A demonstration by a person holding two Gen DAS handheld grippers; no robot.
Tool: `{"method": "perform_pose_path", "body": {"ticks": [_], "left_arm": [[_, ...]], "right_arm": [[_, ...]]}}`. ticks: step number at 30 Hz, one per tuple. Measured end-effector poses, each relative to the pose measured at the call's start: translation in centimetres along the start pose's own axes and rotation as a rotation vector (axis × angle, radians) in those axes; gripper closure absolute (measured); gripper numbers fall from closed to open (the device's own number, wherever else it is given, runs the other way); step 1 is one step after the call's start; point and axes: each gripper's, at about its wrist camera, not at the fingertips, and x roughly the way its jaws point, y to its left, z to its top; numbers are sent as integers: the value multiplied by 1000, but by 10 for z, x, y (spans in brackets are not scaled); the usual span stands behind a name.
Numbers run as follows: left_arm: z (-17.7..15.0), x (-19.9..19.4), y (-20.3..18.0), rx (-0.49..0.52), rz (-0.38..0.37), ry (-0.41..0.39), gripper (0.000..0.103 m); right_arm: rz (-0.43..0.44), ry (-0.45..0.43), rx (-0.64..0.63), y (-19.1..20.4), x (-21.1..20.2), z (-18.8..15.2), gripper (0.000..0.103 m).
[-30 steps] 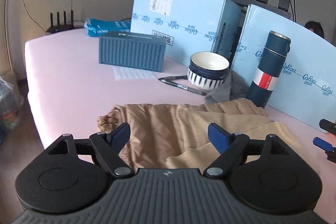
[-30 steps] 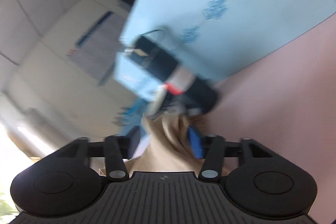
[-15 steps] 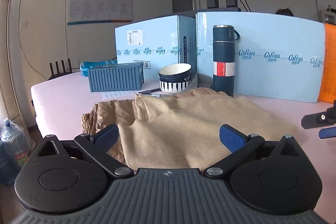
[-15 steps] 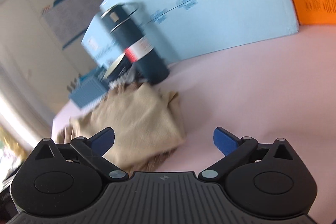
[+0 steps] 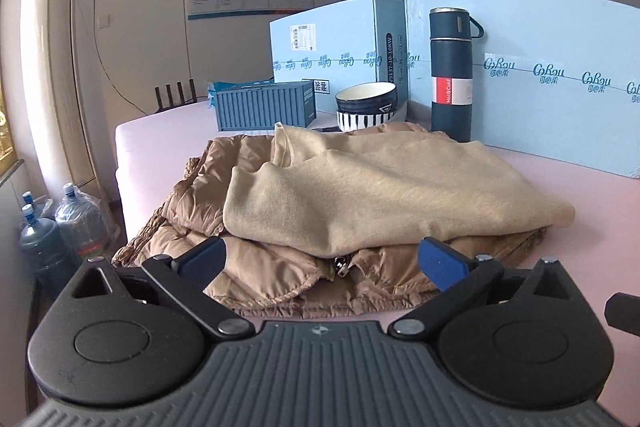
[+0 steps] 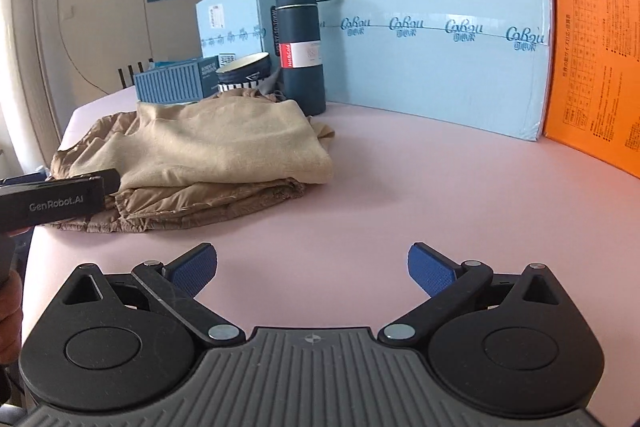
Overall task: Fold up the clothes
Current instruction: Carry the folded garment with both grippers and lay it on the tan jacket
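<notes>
A folded tan garment [image 5: 360, 187] lies on top of a brown puffy jacket [image 5: 256, 267] on the pink table [image 5: 580, 227]. The pile also shows in the right wrist view, tan garment [image 6: 208, 151] over jacket [image 6: 192, 203]. My left gripper [image 5: 320, 261] is open and empty, low at the near edge of the pile, its blue pads either side of the jacket's hem. My right gripper [image 6: 312, 269] is open and empty over bare table, right of the pile. The left gripper's body [image 6: 52, 203] shows at the left of the right wrist view.
Behind the pile stand a dark blue thermos [image 5: 452, 75], a striped bowl [image 5: 366, 107], a blue-grey container box [image 5: 264, 105] and light blue cartons [image 6: 420, 31]. An orange sheet [image 6: 596, 67] stands at the right. Water bottles [image 5: 52, 231] sit on the floor at left.
My right gripper let go of the tan garment, opened and drew back to the right. My left gripper dropped lower and pulled back to the pile's near edge. The garment now lies folded over.
</notes>
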Motion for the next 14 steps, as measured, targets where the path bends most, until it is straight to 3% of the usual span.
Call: {"method": "perform_pose_path", "body": {"ticks": [14], "left_arm": [[5, -14, -14, 0, 37, -13, 0]], "right_arm": [[41, -21, -25, 8, -8, -2, 0]]}}
